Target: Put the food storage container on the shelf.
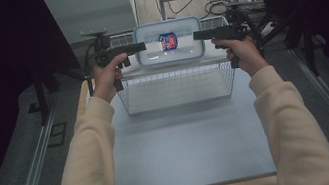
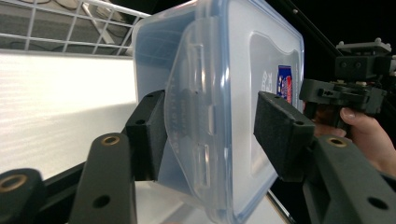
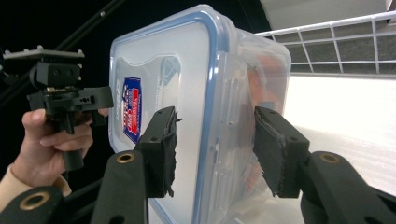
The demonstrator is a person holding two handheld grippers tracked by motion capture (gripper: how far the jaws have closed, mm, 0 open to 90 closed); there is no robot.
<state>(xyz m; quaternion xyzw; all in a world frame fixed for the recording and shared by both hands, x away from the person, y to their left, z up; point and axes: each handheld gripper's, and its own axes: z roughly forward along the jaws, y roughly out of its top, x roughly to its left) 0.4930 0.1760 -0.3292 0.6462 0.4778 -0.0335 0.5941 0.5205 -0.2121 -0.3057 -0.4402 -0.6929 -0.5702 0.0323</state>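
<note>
Grey table under everything, wooden front edge toward the person; white wire basket at its far end, open top, bare floor inside; clear plastic food container with blue-rimmed snap lid held above the basket's far rim, lid up in the high view, a red-and-blue label at the lid's middle; same container seen edge-on between the jaws of each gripper view. Left gripper at the container's left end, jaws set on either side of lid and base; near pad against the underside, other pad standing just off the lid, so spread rather than pinching. Right gripper at the right end, jaws straddling the edge, both pads close against it, whether pressing hard cannot be told.
</note>
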